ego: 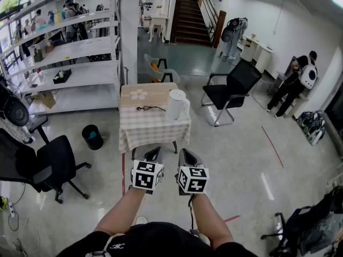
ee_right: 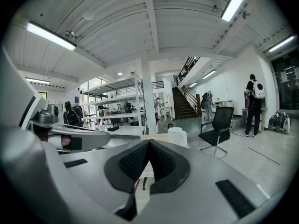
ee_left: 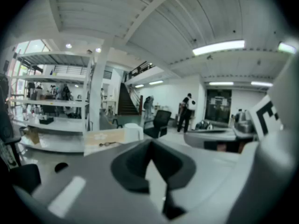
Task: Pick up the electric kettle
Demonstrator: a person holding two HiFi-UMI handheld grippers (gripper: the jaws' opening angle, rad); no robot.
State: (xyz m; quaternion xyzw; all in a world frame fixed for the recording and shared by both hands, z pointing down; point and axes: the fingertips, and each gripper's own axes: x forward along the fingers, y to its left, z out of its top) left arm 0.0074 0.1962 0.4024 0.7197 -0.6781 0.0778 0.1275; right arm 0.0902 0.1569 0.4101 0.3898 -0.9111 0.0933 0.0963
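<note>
The white electric kettle [ego: 177, 105] stands upright on a small table [ego: 140, 128] draped in a checked cloth. It sits toward the right edge of the top, with a black cable [ego: 150, 108] lying on the cloth just to its left. Nothing is touching the kettle. On the near side of the table and well short of it, the person holds both tools side by side over the bare floor, pointing toward the table and dipped a little. The left gripper [ego: 154, 155] is clenched, its dark pads meeting at the tips with nothing between them. The right gripper [ego: 186, 155] is clenched the same way, and it too is empty. A black office chair [ego: 232, 89] stands to the right of the table, and another one [ego: 49, 164] off to the left. A small black bin [ego: 92, 136] sits on the floor between that one and the table. White shelving [ego: 72, 68] runs along the left, a dark staircase [ego: 187, 15] rises at the back, and a person [ego: 293, 84] stands by the far right wall.
</note>
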